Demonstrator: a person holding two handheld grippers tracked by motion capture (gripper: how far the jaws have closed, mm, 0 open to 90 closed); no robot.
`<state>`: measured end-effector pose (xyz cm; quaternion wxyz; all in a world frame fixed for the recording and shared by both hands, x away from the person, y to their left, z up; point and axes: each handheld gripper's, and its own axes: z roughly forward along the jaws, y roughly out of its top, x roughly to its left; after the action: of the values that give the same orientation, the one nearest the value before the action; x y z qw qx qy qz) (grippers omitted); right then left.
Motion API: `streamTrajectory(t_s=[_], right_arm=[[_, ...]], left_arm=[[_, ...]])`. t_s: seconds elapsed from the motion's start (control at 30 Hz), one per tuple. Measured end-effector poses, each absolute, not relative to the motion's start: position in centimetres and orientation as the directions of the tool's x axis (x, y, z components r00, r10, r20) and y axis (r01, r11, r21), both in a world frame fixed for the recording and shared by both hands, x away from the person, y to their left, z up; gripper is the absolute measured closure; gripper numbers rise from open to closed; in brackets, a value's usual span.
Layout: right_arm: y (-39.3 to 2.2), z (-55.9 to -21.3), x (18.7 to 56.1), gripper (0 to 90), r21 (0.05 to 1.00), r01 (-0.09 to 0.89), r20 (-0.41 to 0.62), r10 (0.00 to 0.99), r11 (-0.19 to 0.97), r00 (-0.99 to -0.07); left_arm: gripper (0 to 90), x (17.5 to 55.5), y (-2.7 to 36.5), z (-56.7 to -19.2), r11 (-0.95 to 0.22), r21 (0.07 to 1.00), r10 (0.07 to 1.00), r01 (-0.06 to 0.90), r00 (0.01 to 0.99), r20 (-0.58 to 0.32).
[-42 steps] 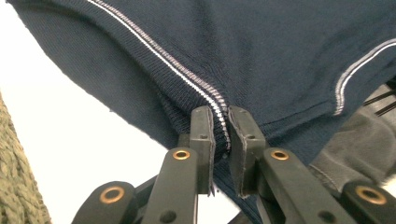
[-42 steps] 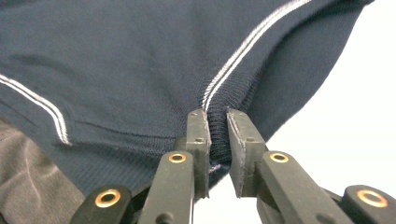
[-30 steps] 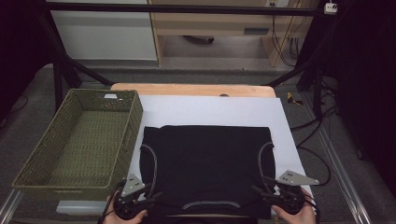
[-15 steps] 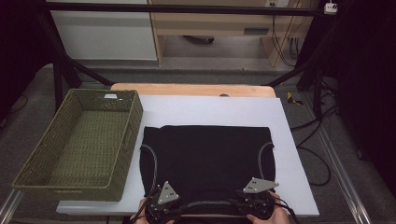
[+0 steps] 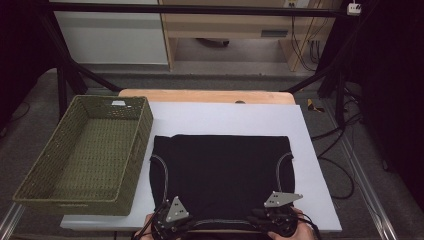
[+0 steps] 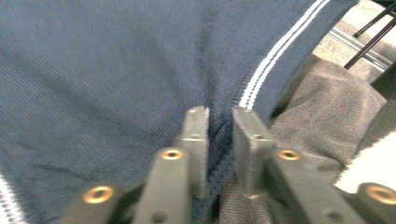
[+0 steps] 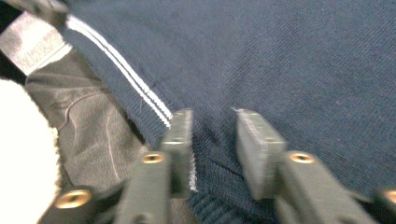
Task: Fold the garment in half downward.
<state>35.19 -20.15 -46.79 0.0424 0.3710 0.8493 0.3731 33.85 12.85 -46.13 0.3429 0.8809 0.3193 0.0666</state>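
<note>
From above, the dark navy knit garment (image 5: 220,170) lies flat on the white counter (image 5: 310,150) right of the green woven basket (image 5: 85,155), both grippers at its near hem; the left gripper (image 6: 219,116) and right gripper (image 7: 212,119) have just been closing their fingers on bunched hem cloth, likely to lift it.

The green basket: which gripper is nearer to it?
Left. The left gripper is at the dark garment's near edge, just right of the basket's near corner. The right gripper is at the same edge, farther right, across the garment.
</note>
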Motion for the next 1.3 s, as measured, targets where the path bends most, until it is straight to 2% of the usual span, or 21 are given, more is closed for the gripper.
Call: streamTrajectory(t_s=[0.1,0.2,0.4,0.53,0.77,0.9,1.3], right_arm=[[-20.6,-46.4,35.3,45.8,0.707,0.567,0.181,0.667,0.422,-0.722],[-21.4,-46.0,36.0,34.6,0.749,0.544,0.161,0.692,0.379,-0.704],[-23.1,-45.2,37.7,18.7,0.791,0.528,0.138,0.751,0.309,-0.645],[-24.0,-44.8,39.0,13.8,0.801,0.525,0.125,0.778,0.287,-0.616],[-24.6,-43.9,41.0,6.5,0.813,0.518,0.114,0.8,0.265,-0.589],[-24.8,-43.6,42.1,4.3,0.821,0.514,0.099,0.824,0.249,-0.558],[-26.4,-41.8,45.6,3.2,0.837,0.514,0.093,0.876,0.188,-0.472]], left_arm=[[57.4,34.5,13.4,-45.9,-0.518,0.673,0.625,0.528,0.771,-0.124],[44.5,35.2,14.3,-45.2,-0.463,0.727,0.648,0.507,0.753,-0.113],[25.1,37.5,15.9,-44.8,-0.374,0.782,0.668,0.499,0.73,-0.146],[12.8,38.9,16.4,-45.0,-0.346,0.784,0.691,0.516,0.705,-0.158],[3.9,41.1,16.5,-45.1,-0.315,0.801,0.701,0.509,0.693,-0.165],[1.9,42.2,16.5,-44.9,-0.303,0.817,0.698,0.49,0.698,-0.16],[1.6,43.6,17.6,-45.8,-0.253,0.833,0.71,0.492,0.679,-0.185]])
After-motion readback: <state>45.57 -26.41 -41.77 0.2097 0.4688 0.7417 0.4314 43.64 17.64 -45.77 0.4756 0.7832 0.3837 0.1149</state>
